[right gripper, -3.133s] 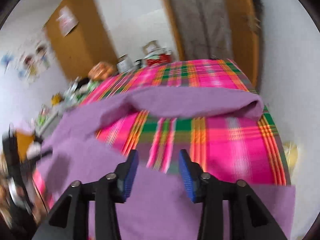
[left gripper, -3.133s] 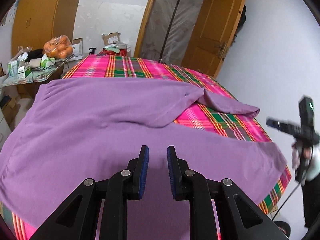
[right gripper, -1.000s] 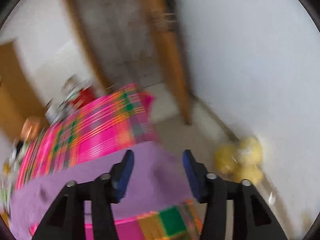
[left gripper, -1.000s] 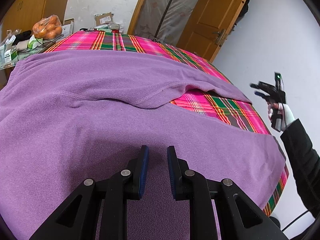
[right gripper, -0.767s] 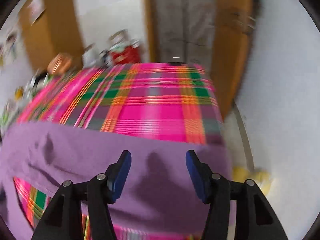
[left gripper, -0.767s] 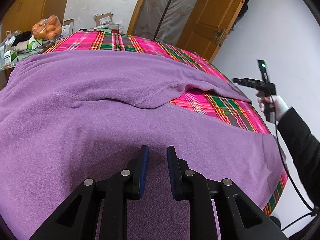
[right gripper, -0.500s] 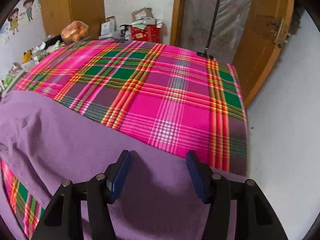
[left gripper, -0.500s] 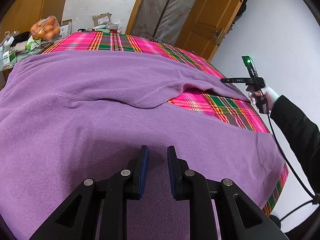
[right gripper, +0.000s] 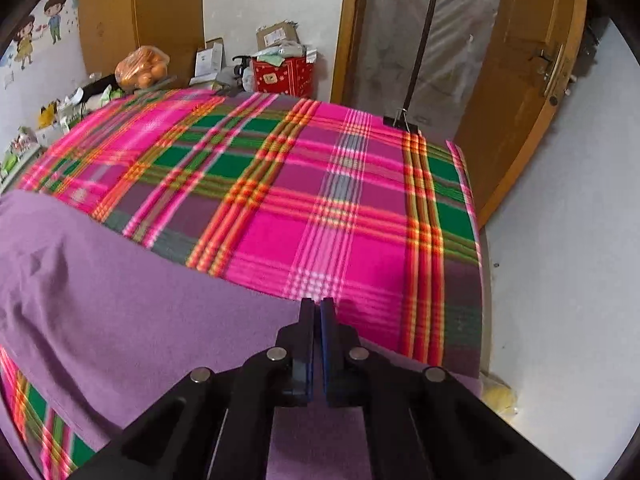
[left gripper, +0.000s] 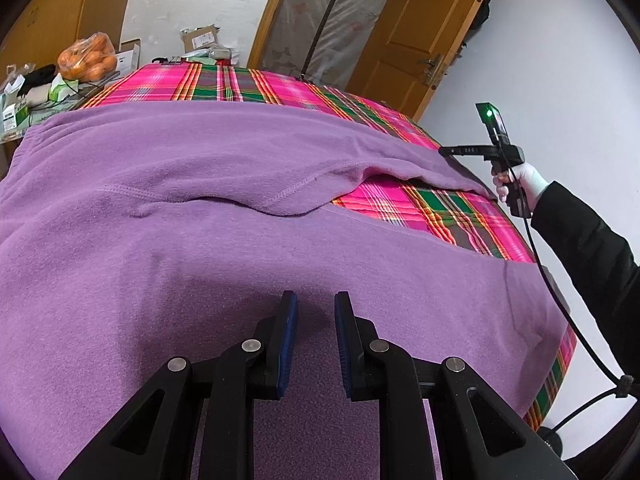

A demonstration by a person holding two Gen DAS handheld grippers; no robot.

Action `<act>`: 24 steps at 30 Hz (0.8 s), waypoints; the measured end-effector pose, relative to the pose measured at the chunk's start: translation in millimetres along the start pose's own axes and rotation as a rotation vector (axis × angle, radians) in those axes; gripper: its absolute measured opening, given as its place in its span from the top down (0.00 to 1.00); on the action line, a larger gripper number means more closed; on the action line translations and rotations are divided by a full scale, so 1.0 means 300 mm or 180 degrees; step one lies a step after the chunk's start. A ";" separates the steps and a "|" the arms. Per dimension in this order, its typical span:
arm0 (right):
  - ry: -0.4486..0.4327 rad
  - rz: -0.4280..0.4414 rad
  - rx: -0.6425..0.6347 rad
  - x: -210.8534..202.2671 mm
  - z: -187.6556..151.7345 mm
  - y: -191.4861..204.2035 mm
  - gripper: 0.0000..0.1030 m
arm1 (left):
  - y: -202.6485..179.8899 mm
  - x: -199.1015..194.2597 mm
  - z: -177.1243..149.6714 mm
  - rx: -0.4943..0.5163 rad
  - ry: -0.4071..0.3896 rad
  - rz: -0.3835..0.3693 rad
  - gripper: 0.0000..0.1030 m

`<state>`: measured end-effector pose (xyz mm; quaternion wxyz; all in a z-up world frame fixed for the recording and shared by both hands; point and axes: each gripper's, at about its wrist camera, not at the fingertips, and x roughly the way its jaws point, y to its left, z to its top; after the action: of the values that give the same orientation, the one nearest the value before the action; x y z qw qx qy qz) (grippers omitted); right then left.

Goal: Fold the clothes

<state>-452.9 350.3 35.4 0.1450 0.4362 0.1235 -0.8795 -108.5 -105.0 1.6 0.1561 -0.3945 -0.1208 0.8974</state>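
A purple fleece garment lies spread over a bed with a pink and green plaid blanket. My left gripper hovers low over the garment's near part, its blue pads a narrow gap apart with nothing pinched. In the right wrist view my right gripper has its jaws together at the far edge of the garment, where it meets the blanket. The left wrist view shows that right gripper at the sleeve's end, held by a gloved hand in a black sleeve.
A side table with clutter and a bag of oranges stands at the left. Boxes, among them a red one, sit beyond the bed. A wooden door is at the back right. A cable hangs from the right gripper.
My right gripper swung round from the bed's corner to the sleeve's edge, and its jaws went from wide apart to together. The left gripper stayed put.
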 end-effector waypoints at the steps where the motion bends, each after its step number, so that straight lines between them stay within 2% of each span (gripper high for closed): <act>1: -0.0036 -0.0022 0.0013 -0.006 0.005 -0.003 0.97 | 0.000 0.000 0.000 -0.0002 0.0000 -0.0002 0.81; 3: -0.0083 -0.0064 0.0062 -0.016 0.019 -0.010 0.97 | -0.001 -0.001 0.000 0.0006 0.0000 0.0005 0.81; 5: -0.0117 -0.0271 0.0134 -0.023 0.024 -0.029 0.98 | 0.000 -0.001 -0.001 0.0003 -0.0002 0.0004 0.81; 7: -0.0081 -0.0197 0.0272 -0.034 0.005 -0.074 0.96 | 0.000 -0.002 -0.002 0.0001 -0.0002 0.0002 0.81; 9: -0.0111 -0.0182 0.0353 -0.051 -0.015 -0.099 0.90 | -0.001 -0.001 -0.002 0.0006 -0.0003 0.0005 0.81; 10: -0.0155 -0.0157 0.0409 -0.070 -0.029 -0.121 0.82 | -0.001 -0.001 -0.001 0.0005 -0.0003 0.0002 0.81; 11: -0.0200 -0.0121 0.0472 -0.090 -0.042 -0.145 0.70 | -0.001 -0.001 -0.001 0.0005 -0.0005 0.0001 0.81; 13: -0.0270 -0.0152 0.0672 -0.121 -0.074 -0.208 0.59 | -0.003 -0.002 -0.002 0.0009 -0.0008 -0.0001 0.81; 16: -0.0289 -0.0230 0.0992 -0.151 -0.137 -0.309 0.57 | -0.003 -0.003 -0.003 0.0010 -0.0010 -0.0004 0.81; 21: 0.0049 -0.0156 0.1154 -0.091 -0.223 -0.349 0.57 | -0.005 -0.002 -0.003 0.0004 -0.0007 0.0004 0.81; 24: 0.0025 -0.0145 0.1306 -0.093 -0.226 -0.354 0.80 | -0.001 -0.003 -0.002 -0.0016 -0.0012 0.0033 0.81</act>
<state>-425.8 476.2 27.5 0.0327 0.4571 -0.0479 -0.8875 -107.4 -105.0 2.0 0.1502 -0.3938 -0.1213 0.8987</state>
